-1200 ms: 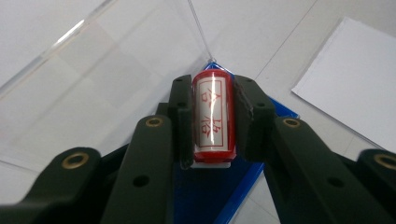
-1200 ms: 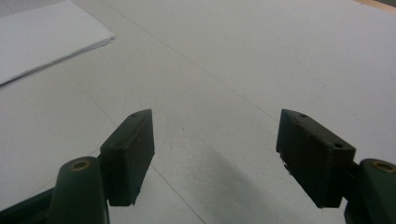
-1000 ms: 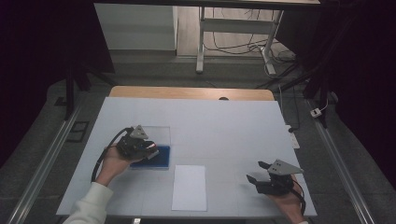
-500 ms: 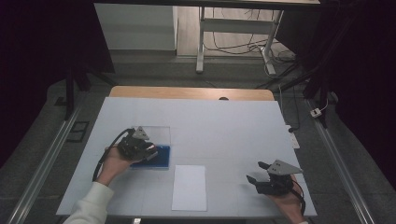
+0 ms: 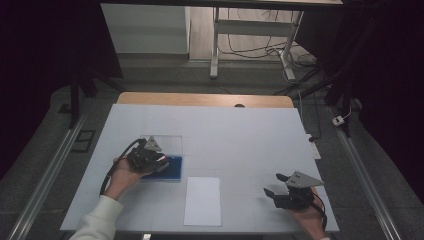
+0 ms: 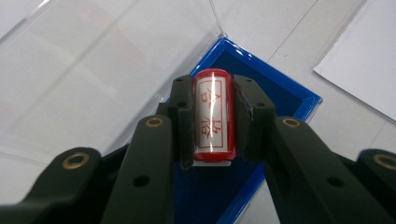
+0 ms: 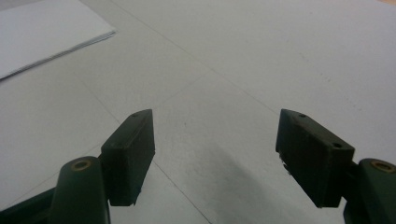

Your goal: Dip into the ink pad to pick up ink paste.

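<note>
My left gripper (image 6: pixel 212 121) is shut on a red stamp (image 6: pixel 212 119) with a white label bearing red characters. It holds the stamp down over the dark pad of a blue ink pad (image 6: pixel 280 100), whose clear lid (image 6: pixel 107 70) lies open beside it. From above, the left gripper (image 5: pixel 162 162) sits on the ink pad (image 5: pixel 172 169) at the table's left. A white sheet of paper (image 5: pixel 202 200) lies near the front middle. My right gripper (image 7: pixel 215 149) rests open over bare table, with nothing between its jaws; in the high view the right gripper (image 5: pixel 272 185) is at the front right.
The white table cover (image 5: pixel 240 135) spreads over a wooden tabletop (image 5: pixel 200 99). The corner of the paper (image 7: pixel 42 37) lies to the upper left in the right gripper view. Metal rails, a stand leg and cables lie on the floor beyond.
</note>
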Demonstrator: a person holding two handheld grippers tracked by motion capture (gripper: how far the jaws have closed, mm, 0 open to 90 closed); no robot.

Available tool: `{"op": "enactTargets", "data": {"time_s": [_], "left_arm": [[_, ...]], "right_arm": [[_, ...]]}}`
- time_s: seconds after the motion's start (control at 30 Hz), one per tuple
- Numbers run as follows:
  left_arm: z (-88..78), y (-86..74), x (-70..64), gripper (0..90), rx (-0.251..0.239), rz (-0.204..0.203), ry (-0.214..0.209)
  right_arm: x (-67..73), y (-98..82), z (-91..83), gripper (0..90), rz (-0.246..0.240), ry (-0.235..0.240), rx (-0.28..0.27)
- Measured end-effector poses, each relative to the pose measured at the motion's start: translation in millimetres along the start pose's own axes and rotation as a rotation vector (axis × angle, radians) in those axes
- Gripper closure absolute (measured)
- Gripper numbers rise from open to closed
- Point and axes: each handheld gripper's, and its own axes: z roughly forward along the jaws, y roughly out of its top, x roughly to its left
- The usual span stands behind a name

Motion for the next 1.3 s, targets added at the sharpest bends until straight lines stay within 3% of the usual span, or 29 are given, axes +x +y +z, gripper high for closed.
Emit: {"op": "enactTargets", "data": {"time_s": [0.5,0.73,1.3], "left_arm": [[4.4,-3.9,-4.4,71.3,-0.010,0.003,0.026],[4.8,-4.8,-3.1,71.3,-0.014,-0.019,0.018],[4.9,-6.2,-3.7,71.2,-0.020,-0.008,0.022]], "right_arm": [[1.9,0.3,1.0,27.8,-0.007,-0.001,0.005],[3.5,1.9,-0.6,28.0,-0.009,-0.009,-0.001],[3.5,1.4,-1.0,28.4,-0.010,-0.011,-0.001]]}}
